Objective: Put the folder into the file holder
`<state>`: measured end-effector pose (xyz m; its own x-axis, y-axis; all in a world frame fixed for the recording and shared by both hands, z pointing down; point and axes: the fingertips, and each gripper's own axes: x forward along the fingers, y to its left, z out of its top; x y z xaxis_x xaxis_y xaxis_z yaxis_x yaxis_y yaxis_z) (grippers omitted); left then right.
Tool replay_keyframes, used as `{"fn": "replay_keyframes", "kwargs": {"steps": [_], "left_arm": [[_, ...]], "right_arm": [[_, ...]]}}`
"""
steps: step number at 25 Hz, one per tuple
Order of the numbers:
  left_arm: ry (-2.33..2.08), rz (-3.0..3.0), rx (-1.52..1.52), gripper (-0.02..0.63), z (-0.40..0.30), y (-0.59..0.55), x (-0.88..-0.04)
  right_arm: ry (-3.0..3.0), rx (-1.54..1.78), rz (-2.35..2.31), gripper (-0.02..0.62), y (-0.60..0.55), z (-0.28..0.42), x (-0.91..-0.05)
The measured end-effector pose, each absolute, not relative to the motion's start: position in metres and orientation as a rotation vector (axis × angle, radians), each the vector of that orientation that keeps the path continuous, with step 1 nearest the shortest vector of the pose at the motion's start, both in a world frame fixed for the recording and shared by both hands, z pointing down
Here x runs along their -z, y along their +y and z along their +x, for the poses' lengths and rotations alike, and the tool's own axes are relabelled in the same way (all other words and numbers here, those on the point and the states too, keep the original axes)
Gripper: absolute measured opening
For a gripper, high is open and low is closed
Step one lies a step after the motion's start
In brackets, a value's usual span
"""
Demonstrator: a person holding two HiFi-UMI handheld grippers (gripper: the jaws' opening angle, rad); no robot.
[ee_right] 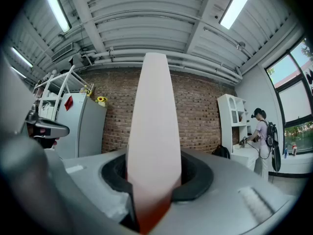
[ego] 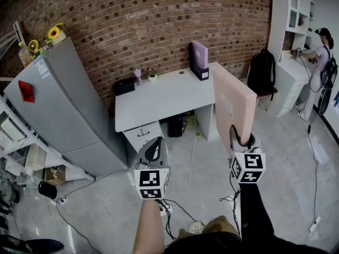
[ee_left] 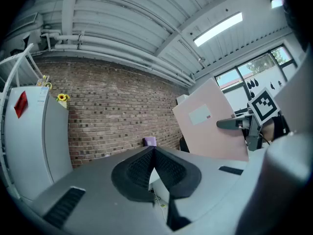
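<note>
A tall pink folder (ego: 234, 106) stands upright, edge-on, between the jaws of my right gripper (ego: 241, 139), which is shut on its lower edge. In the right gripper view the folder (ee_right: 154, 136) fills the middle, pinched by the right gripper (ee_right: 154, 180). The purple file holder (ego: 199, 60) stands at the back right corner of the white desk (ego: 164, 97), well ahead of the folder. My left gripper (ego: 153, 146) is held level in front of the desk, shut and holding nothing; its pads meet in the left gripper view (ee_left: 153, 151), where the folder (ee_left: 210, 124) shows to the right.
A grey fridge (ego: 63, 110) with sunflowers on top stands left of the desk. A drawer unit (ego: 143, 135) and cables (ego: 185, 157) lie under and before the desk. A black backpack (ego: 262, 70) sits on a chair at the right. A person (ego: 320, 57) works at white shelving.
</note>
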<state>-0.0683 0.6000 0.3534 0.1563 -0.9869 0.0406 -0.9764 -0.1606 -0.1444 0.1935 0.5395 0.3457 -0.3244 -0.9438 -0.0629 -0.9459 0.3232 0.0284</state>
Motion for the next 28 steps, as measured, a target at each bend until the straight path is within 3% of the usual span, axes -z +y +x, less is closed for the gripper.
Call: {"fn": "replay_keyframes", "kwargs": {"steps": [28], "left_arm": [[1.867, -2.403, 0.151, 0.008, -0.032, 0.507, -0.341]], "right_arm": [[2.532, -0.057, -1.715, 0.146, 0.459, 0.204, -0.355]]}}
